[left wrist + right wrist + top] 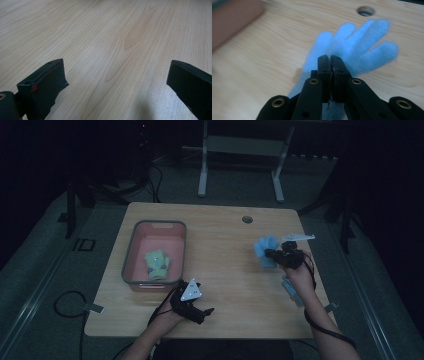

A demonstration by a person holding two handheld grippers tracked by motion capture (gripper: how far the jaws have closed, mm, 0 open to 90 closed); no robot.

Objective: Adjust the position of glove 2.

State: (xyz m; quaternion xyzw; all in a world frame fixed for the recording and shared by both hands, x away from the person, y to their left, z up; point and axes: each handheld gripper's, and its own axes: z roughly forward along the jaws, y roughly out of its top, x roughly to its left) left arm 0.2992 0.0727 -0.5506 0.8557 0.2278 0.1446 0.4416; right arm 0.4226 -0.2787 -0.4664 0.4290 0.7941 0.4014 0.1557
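right hand-held gripper [331,58]: jaws pinched together on a blue glove [359,47], held at the right side of the counter [225,255] | left hand-held gripper [117,82]: jaws wide, nothing between, over bare wood near the front edge | pink bin [134,251]: at left, green glove [157,264] inside

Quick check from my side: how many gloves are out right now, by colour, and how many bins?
Blue glove: 1, pinched in the right gripper
Green glove: 1, lying in the bin
Pink bin: 1, on the table's left side
Total: 3 things, 2 gloves and 1 bin
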